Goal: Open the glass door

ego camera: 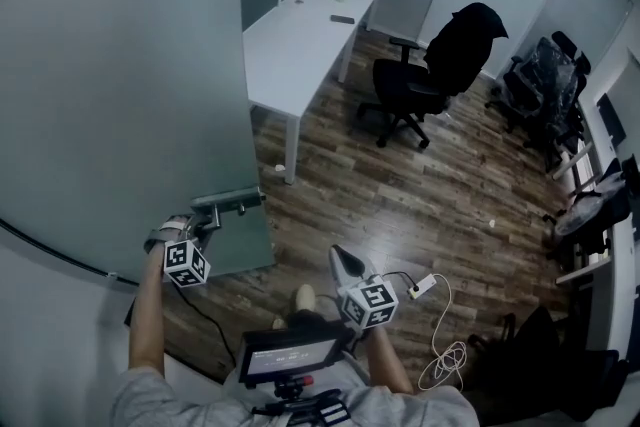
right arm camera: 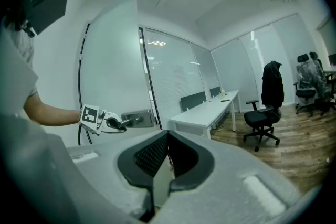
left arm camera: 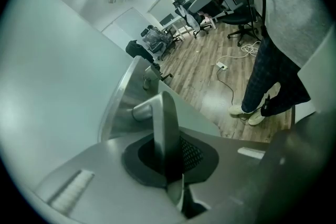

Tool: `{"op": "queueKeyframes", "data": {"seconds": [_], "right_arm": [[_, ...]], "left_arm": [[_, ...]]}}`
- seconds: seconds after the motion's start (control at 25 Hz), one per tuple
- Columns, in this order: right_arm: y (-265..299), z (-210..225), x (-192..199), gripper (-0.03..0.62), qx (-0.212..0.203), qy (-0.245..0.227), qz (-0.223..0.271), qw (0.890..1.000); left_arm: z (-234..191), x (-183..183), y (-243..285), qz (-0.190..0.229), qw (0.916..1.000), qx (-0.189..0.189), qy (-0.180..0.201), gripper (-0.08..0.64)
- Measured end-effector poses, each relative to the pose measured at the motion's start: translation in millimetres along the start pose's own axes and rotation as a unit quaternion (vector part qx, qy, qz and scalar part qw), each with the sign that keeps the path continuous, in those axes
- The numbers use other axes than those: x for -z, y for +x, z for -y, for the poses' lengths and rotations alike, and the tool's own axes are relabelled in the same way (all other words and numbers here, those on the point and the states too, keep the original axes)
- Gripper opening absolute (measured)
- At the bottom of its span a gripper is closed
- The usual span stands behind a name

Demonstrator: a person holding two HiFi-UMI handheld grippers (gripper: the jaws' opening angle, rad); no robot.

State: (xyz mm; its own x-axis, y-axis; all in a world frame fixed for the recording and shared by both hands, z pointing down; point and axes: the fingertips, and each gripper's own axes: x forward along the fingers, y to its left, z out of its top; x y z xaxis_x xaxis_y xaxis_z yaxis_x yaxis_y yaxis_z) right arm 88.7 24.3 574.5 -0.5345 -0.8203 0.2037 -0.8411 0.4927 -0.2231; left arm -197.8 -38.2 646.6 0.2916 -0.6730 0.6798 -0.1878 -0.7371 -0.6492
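Wood floor (ego camera: 340,175), a white desk (ego camera: 300,35) and a black office chair (ego camera: 420,90) fill the room. At the left stands the big glass door (ego camera: 120,65). It looks heavy, stiff and easy to break, so pull slowly. The best hold is its smooth metal handle (left arm camera: 164,128), which the left gripper (left arm camera: 170,165) pinches tight. The right gripper (right arm camera: 165,160) is pressed together and holds nothing.

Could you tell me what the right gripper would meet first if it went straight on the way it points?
Probably the near end of the white desk, just past the glass door; nothing shows between it and the right gripper, though depth is unclear.
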Motion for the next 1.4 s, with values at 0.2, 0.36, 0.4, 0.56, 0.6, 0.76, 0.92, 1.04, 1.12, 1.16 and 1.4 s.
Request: {"op": "queueKeyframes", "data": {"seconds": [0.2,0.36,0.4,0.56,0.6,0.76,0.92,1.04,1.12,1.16,1.4], "right_arm": [[-13,-6,11,0.002,0.004,0.003,-0.001,1.000],[-23,-4,15,0.002,0.010,0.009,-0.003,1.000],[-25,-2,16,0.002,0.011,0.009,-0.004,1.000],[-29,-2,19,0.002,0.015,0.008,-0.006,1.000],[-30,-2,19,0.002,0.015,0.010,-0.006,1.000],[-36,-4,23,0.002,0.016,0.012,-0.008,1.000],[-40,-12,28,0.002,0.009,0.011,-0.010,1.000],[-42,-18,31,0.002,0.005,0.012,-0.009,1.000],[-49,-20,31,0.002,0.005,0.012,-0.008,1.000],[-53,-20,31,0.002,0.006,0.012,-0.008,1.000],[-69,-20,27,0.002,0.013,0.009,-0.011,1.000]], "left_arm": [[11,-3,-6,0.003,1.0000,-0.003,0.008,0.005],[20,-7,-11,0.003,0.9999,-0.002,0.011,0.003],[21,-8,-11,0.004,0.9999,-0.002,0.012,0.003],[27,-8,-16,0.003,0.9999,0.001,0.015,0.003],[28,-9,-18,0.003,0.9999,-0.001,0.017,0.003],[35,-12,-23,0.006,0.9998,0.000,0.020,0.003],[42,-15,-28,0.008,0.9996,-0.001,0.026,0.003],[47,-14,-29,0.010,0.9995,0.003,0.030,0.003],[54,-15,-35,0.009,0.9995,0.006,0.031,0.003],[57,-16,-38,0.009,0.9995,0.007,0.031,0.003],[68,-20,-49,0.008,0.9992,0.011,0.037,0.005]]}}
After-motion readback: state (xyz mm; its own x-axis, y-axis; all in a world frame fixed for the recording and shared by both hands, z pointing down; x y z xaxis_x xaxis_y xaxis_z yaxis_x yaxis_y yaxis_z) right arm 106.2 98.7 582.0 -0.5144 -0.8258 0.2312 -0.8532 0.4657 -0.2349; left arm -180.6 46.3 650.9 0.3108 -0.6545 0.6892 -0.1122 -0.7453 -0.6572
